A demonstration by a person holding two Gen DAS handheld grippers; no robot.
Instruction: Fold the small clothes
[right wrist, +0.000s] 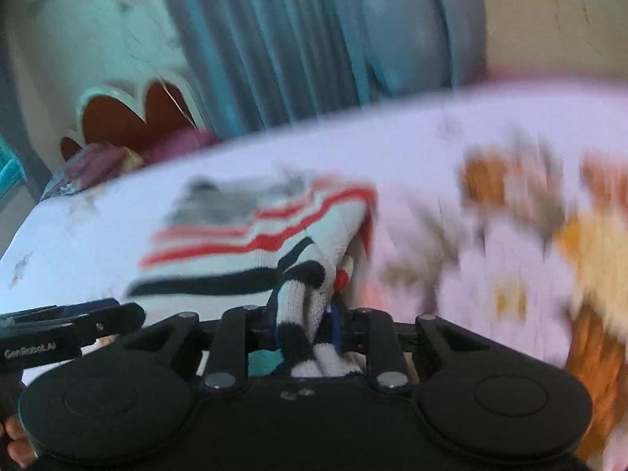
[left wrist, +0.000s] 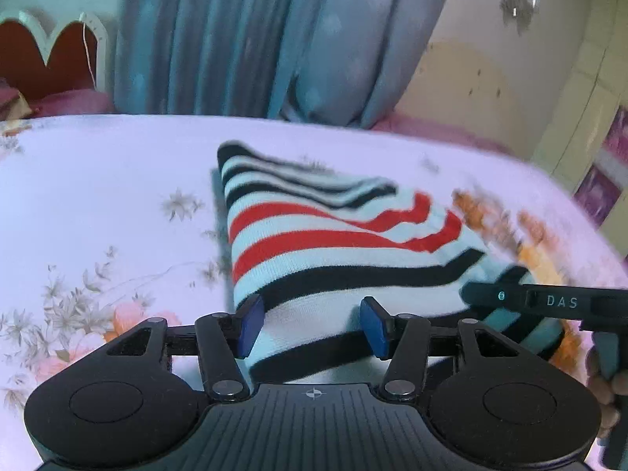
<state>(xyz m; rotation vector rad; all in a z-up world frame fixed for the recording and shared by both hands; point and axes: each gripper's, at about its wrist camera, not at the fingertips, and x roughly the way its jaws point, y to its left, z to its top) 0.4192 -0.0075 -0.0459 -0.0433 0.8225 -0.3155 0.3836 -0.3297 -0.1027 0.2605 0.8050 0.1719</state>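
A small striped knit garment [left wrist: 329,243], pale blue with black and red stripes, lies folded on the floral bedsheet [left wrist: 98,196]. My left gripper [left wrist: 312,324] is open, its blue pads on either side of the garment's near edge, not pinching it. My right gripper [right wrist: 304,327] is shut on a bunched corner of the same garment [right wrist: 251,243] and holds it slightly raised. The right gripper's body also shows at the right edge of the left wrist view [left wrist: 549,300]. The right wrist view is motion-blurred.
Blue-grey curtains [left wrist: 255,39] hang behind the bed. A white scalloped headboard [left wrist: 51,39] stands at the far left. A yellowish wall and a wardrobe [left wrist: 581,110] are to the right. The bed's far edge runs across mid-frame.
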